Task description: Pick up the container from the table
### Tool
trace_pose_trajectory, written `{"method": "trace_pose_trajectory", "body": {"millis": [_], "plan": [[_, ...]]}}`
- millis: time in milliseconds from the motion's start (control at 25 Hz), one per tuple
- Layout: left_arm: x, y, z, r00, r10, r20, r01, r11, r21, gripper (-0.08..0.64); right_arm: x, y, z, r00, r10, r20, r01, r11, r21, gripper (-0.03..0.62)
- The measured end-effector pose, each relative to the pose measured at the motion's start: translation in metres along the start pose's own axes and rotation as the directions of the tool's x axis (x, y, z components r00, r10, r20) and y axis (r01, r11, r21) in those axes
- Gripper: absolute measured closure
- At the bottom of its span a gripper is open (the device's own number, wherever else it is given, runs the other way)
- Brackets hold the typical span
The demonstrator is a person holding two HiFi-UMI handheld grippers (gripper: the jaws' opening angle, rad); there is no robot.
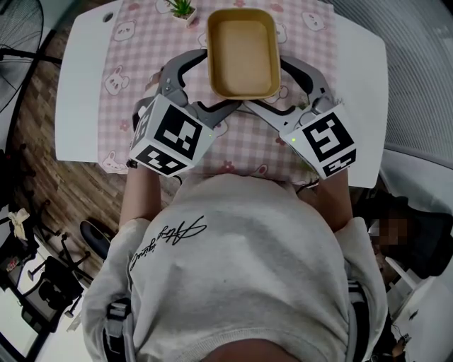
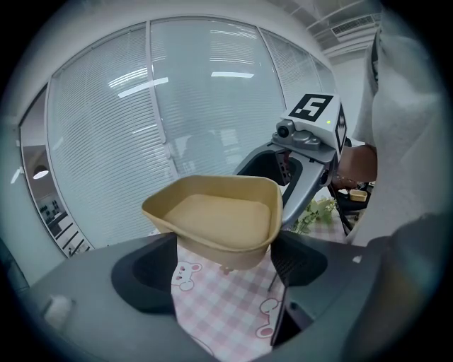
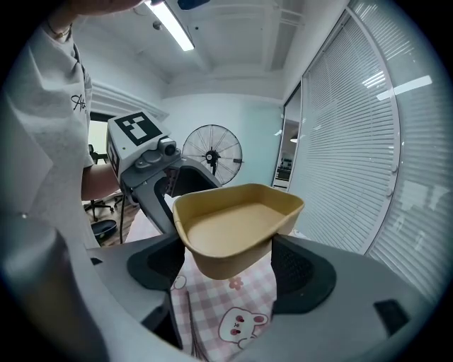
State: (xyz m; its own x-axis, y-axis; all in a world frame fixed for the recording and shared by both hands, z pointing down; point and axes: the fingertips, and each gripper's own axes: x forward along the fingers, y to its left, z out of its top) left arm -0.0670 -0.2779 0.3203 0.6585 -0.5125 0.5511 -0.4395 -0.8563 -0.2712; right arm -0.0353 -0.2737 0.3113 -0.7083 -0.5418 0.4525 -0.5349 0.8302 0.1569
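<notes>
Tan container point(image 1: 243, 53), empty and upright, grasped from opposite sides by both tongs. Left tongs point(image 2: 225, 265) are clenched on its left side and right tongs point(image 3: 230, 269) on its right side, so the container sits between the two pairs, its base clear of the pink checked cloth point(image 1: 141, 63) on the white table point(image 1: 78, 92) beneath them. A small potted plant point(image 1: 182, 8) stands beyond the tongs.

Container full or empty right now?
Empty. The container shows a bare tan floor in the head view and both gripper views.
</notes>
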Motion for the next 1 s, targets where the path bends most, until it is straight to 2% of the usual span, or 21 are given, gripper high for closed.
{"method": "trace_pose_trajectory", "body": {"millis": [1000], "plan": [[-0.026,0.007,0.017,0.999,0.008,0.046,-0.008,1.000,0.009,0.158,-0.008,0.007,0.030,0.999,-0.003,0.041,0.002,1.000,0.012,0.213]]}}
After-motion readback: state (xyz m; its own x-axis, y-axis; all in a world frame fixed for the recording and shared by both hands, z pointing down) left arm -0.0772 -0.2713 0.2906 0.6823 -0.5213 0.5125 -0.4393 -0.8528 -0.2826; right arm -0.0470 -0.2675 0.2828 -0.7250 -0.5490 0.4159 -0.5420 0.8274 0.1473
